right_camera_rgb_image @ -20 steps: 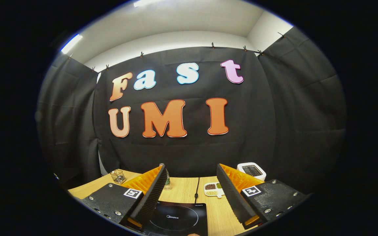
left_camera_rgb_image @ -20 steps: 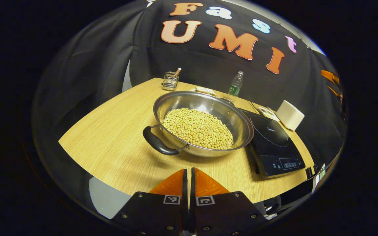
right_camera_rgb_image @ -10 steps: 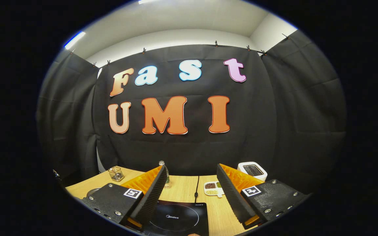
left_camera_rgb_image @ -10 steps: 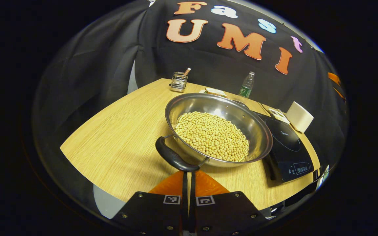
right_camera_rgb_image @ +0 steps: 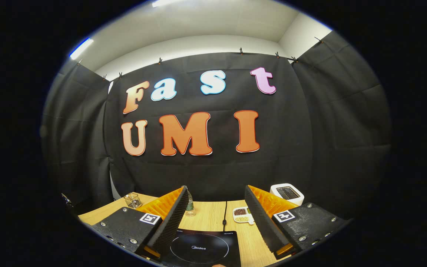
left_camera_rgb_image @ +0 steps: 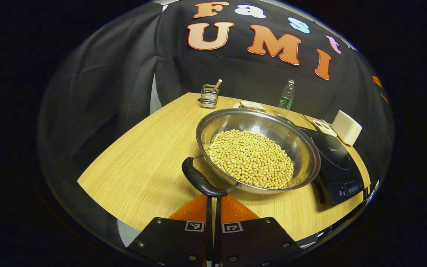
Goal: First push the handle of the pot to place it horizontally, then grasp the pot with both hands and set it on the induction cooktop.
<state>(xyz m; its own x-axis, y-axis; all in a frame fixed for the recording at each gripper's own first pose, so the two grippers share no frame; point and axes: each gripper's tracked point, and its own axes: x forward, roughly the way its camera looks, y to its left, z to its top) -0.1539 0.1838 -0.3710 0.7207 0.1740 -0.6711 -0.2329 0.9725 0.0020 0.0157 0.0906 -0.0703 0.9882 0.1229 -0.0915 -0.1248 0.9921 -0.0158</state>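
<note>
A steel pot [left_camera_rgb_image: 302,148] full of yellow beans [left_camera_rgb_image: 252,158] sits on the wooden table [left_camera_rgb_image: 139,163]. Its near black handle [left_camera_rgb_image: 200,181] points toward me. My left gripper [left_camera_rgb_image: 212,200] is shut, its tips right at that handle. The black induction cooktop [left_camera_rgb_image: 337,163] lies just right of the pot, partly behind its rim. In the right gripper view the cooktop [right_camera_rgb_image: 200,248] lies below and between the fingers of my right gripper [right_camera_rgb_image: 215,218], which is open and holds nothing.
At the table's far side stand a wire utensil holder [left_camera_rgb_image: 209,95], a water bottle [left_camera_rgb_image: 286,98], a white box-shaped appliance [left_camera_rgb_image: 347,127] and a small dish of beans [right_camera_rgb_image: 242,214]. A power cord [right_camera_rgb_image: 224,213] runs back from the cooktop.
The left gripper has come closer to the pot until its shut tips meet the near handle; the pot has turned slightly. The right gripper has barely moved.
</note>
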